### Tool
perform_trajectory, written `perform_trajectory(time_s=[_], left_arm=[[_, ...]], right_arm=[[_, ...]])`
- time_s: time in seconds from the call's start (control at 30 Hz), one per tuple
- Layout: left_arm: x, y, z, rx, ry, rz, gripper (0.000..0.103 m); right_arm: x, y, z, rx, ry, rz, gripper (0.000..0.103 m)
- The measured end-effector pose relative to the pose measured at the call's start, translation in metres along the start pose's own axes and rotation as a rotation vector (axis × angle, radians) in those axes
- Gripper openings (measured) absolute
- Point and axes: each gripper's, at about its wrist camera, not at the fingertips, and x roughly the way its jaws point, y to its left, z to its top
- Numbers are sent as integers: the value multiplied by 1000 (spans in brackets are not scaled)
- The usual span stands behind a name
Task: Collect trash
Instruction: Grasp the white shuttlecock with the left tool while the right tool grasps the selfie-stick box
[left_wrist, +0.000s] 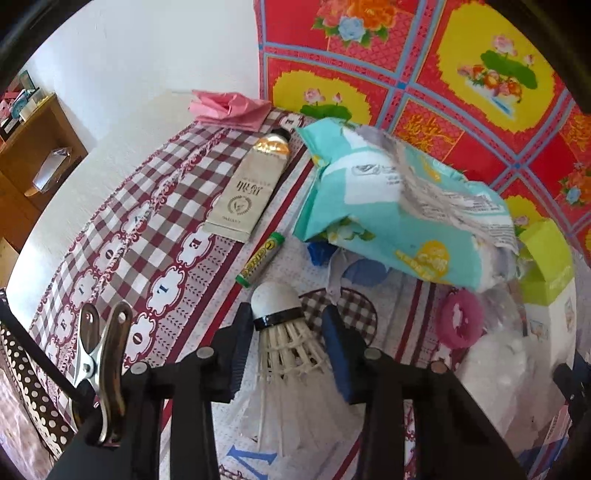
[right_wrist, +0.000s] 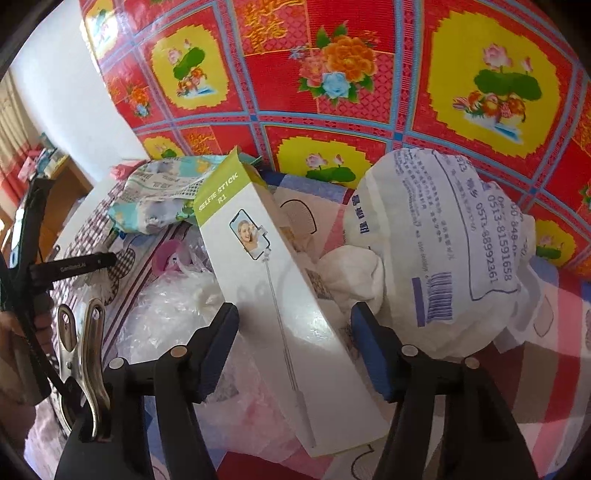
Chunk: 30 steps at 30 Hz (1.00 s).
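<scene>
My left gripper points steeply down at a shuttlecock that lies on the checked tablecloth covering the bench. The shuttlecock's white cork head points away from me and its feather skirt runs back between my fingers. The left finger looks to be against the black band below the cork; the blue-padded right one stands just clear of the feathers, so the fingers are narrow around it but I do not see a firm pinch.

Taking the shuttlecock as my landmark: just beyond its head lies a small green tube, and farther out in the same line a beige tube with a gold shoulder. A folded pink bag sits at the far edge of the bench, past that. Beyond and to the right of the shuttlecock a crumpled teal wrapper is heaped up, and to the right lies a pink ring beside clear plastic film.

My right gripper hangs with its fingers wide on either side of a white and green selfie stick box, which runs lengthwise between them; neither pad presses on it. Right of the box sits a crumpled white printed bag with a barcode. A red floral cloth hangs behind the whole heap.
</scene>
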Motion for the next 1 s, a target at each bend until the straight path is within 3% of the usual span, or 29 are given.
perform_trajectory(time_s=[0.07, 0.13, 0.37, 0.6, 1.0], left_arm=[[-9, -1, -1, 8, -10, -3, 40], [-17, -1, -5, 6, -12, -11, 30], [-37, -5, -23, 26, -29, -57, 30], [-39, 0, -27, 8, -15, -96, 30], [-64, -23, -34, 71, -47, -142, 30]], right_arm=[[-3, 2, -1, -19, -15, 21, 67], [-3, 5, -1, -43, -17, 17, 72], [13, 13, 1, -106, 19, -45, 74], [9, 7, -1, -40, 11, 3, 59], [-37, 0, -11, 38, -98, 58, 56]])
